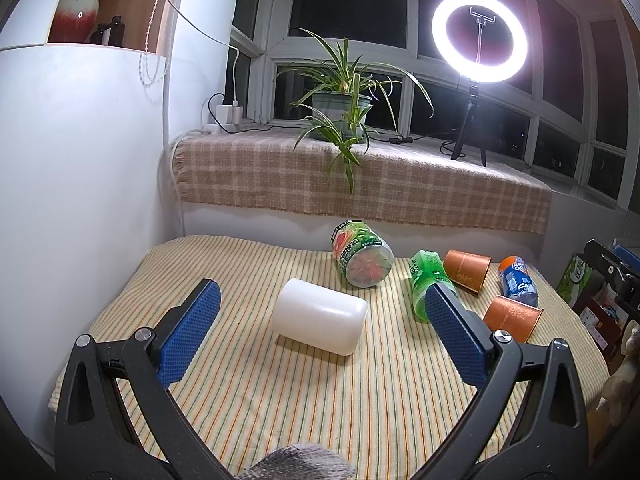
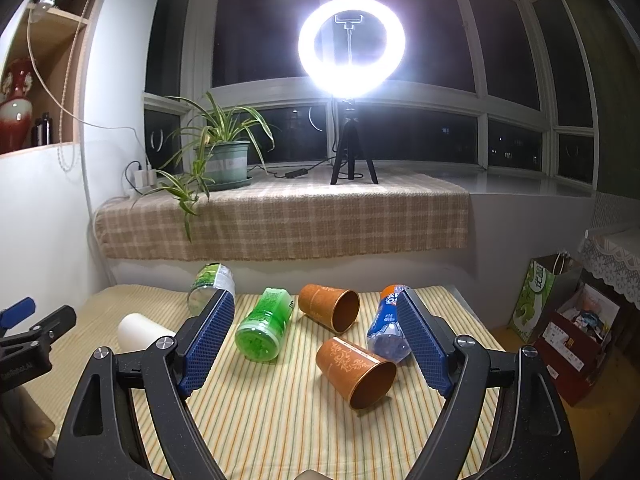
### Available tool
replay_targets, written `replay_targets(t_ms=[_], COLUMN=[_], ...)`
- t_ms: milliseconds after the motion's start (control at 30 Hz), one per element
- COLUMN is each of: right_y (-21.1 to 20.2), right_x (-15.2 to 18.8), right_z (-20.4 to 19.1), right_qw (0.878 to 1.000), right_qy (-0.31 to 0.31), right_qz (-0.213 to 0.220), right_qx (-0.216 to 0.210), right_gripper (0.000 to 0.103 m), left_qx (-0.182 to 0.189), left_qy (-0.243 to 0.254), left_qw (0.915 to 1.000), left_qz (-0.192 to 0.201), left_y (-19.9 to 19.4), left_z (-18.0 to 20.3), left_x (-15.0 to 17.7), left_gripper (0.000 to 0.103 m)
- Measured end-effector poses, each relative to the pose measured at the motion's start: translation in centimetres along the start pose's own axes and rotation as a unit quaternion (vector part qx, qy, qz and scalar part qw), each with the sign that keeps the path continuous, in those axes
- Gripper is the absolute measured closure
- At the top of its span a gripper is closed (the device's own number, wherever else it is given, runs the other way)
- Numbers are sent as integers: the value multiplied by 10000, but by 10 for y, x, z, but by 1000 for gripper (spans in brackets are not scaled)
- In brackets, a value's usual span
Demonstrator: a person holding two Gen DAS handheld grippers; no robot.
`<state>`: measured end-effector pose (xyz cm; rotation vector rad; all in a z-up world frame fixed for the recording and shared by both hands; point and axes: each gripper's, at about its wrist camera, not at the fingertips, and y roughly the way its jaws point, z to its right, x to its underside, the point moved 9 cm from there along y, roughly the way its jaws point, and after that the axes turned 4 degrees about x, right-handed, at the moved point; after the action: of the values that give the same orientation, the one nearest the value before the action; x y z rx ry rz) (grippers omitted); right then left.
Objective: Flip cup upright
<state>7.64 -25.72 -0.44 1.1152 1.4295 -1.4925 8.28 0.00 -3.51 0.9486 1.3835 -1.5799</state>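
Note:
A white cup [image 1: 320, 320] lies on its side on the striped cloth, between and just beyond my open left gripper [image 1: 322, 304]. It shows in the right wrist view [image 2: 140, 332] at the left. Two orange cups lie on their sides: a near one [image 2: 356, 368] between the open fingers of my right gripper [image 2: 316, 314], and a far one [image 2: 330, 306]. In the left wrist view they are at the right, near [image 1: 512, 316] and far [image 1: 466, 266]. Both grippers are empty.
A green bottle [image 2: 264, 326], a blue-orange bottle [image 2: 386, 328] and a green-labelled jar [image 1: 362, 260] lie on the cloth. A potted plant [image 1: 344, 112] and ring light [image 1: 478, 38] stand on the sill behind. Boxes [image 2: 576, 336] sit off the table's right edge.

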Motion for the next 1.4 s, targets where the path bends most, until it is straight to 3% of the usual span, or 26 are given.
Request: replay_targets(t_ms=[1400], right_y=[2], right_x=[0], right_z=[-5], right_qw=[10000], right_qy=[-44], right_qz=[-24], right_qx=[-22], right_gripper=[20], left_qx=[-1], left_qy=[-28], left_qw=[10000], left_qz=[-15], left_y=[-3], left_z=[-2], left_x=[3], left_gripper=[0])
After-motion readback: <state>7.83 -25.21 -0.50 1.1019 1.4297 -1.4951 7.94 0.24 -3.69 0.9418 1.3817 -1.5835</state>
